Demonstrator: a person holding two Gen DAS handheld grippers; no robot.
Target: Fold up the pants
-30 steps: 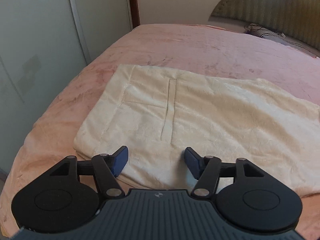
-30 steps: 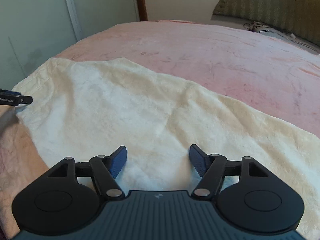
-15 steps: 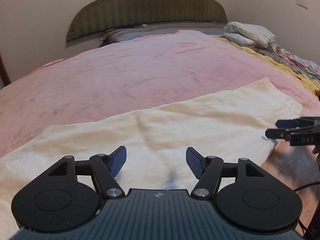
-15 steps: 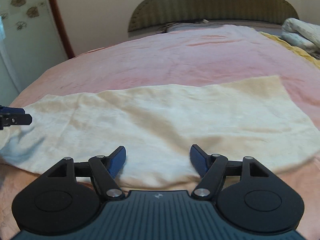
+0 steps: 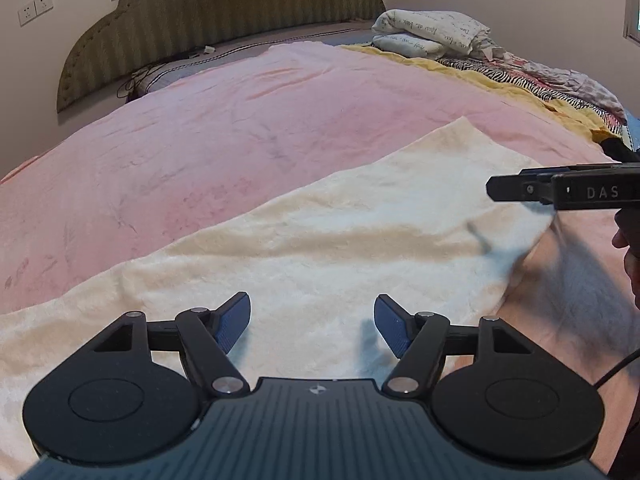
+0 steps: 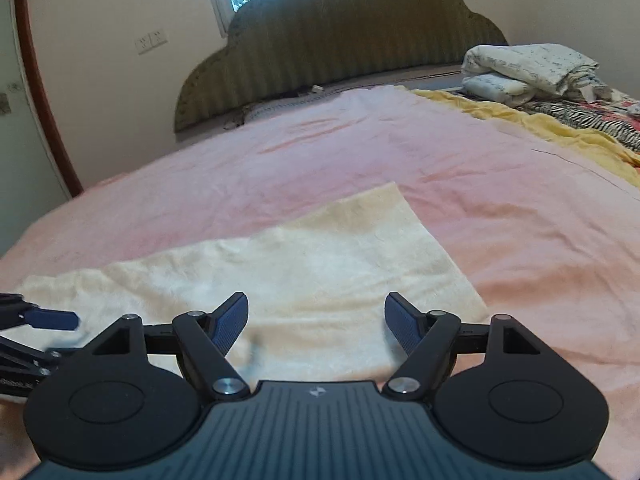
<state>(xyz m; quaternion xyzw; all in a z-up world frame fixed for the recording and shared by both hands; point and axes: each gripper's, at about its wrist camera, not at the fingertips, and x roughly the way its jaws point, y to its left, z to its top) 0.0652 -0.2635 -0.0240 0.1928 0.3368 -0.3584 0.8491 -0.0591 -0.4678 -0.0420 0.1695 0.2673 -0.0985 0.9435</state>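
Now we look toward the headboard point(image 5: 224, 12) rather than the wardrobe side we faced a second ago: both views have swung round, along the pants point(image 5: 360, 248) to their far end. The pants lie flat on the pink bed point(image 5: 240, 128), a long cream strip already doubled lengthwise, it seems. Our left gripper point(image 5: 312, 322) hovers over the near part of the cloth; its jaws have just been opening and stand wide, with nothing between them. Our right gripper point(image 6: 316, 322) is over the narrow end near the corner, jaws likewise just opened wide and empty. We judge this a repositioning: we are lined up to pinch the end and carry it over for the next fold.
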